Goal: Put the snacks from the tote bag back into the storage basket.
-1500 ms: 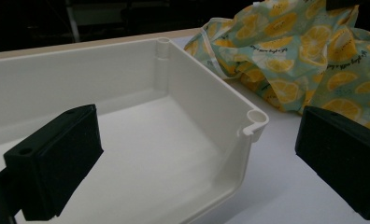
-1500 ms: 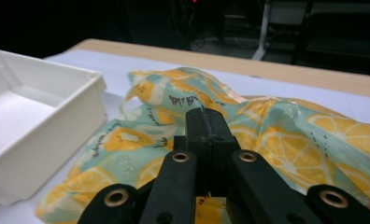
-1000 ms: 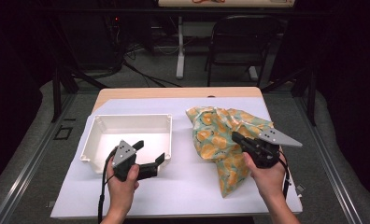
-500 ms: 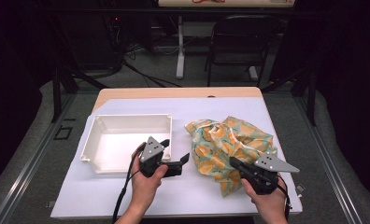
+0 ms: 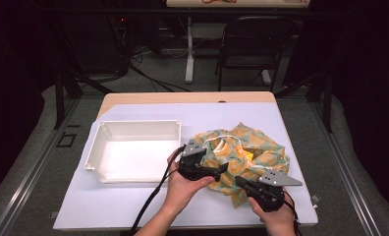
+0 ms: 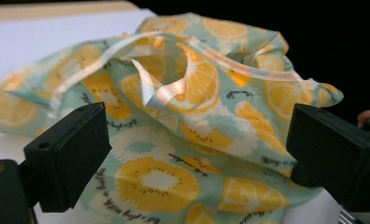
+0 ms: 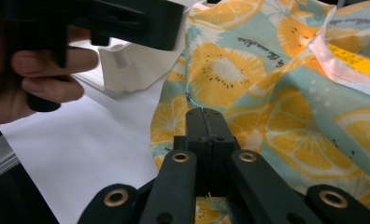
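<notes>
Two grippers work at the near edge of the desk (image 5: 133, 206), both at a crumpled cloth printed with orange and kiwi slices (image 5: 241, 152). Nearest the person, the right gripper (image 5: 242, 183) sits at the cloth's near corner; in the right gripper view its jaws are pressed together, and cloth shows just under and beyond their tips, though I cannot tell for certain whether a fold is pinched between them. A little farther in, the left gripper (image 5: 223, 169) points rightward at the cloth's left flank. In the left gripper view its jaws stand wide apart, with the printed fabric lying between and just ahead of them and nothing yet clamped.

Cloth lies to the right of the left jaws and ahead of the right ones, bunched in a heap with a pale ribbon-like trim (image 6: 164, 91) looping across its top. By my judgement the open left gripper is the one placed to take the next hold.

Beyond and to the left, a white rectangular tray (image 5: 97, 147) stands empty beside the cloth.
</notes>
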